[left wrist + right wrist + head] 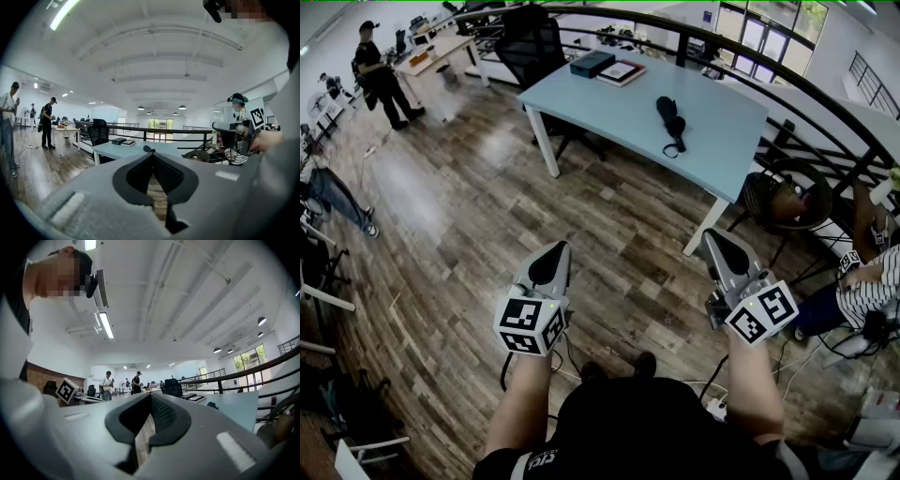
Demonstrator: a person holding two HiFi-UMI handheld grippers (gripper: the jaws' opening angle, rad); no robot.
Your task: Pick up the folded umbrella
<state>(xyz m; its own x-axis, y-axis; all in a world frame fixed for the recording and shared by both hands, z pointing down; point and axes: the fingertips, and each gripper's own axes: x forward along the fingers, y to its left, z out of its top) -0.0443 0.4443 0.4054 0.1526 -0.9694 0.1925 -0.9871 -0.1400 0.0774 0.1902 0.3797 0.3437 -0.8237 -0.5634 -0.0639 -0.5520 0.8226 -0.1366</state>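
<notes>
The folded black umbrella [671, 120] lies on the right half of a pale blue table [609, 117], far ahead of both grippers. It appears as a small dark shape in the left gripper view [147, 149] and in the right gripper view [212, 405]. My left gripper [558, 247] and right gripper [710, 234] are held side by side close to the body, over the wooden floor, well short of the table. Both have their jaw tips touching, shut and holding nothing [151, 153] [150, 394].
A dark box [592, 63] and a book [621, 72] lie at the table's far edge, with a black office chair [532, 47] behind. A curved black railing [825, 103] runs on the right, with a seated person [862, 281] beside it. People stand at the far left [380, 80].
</notes>
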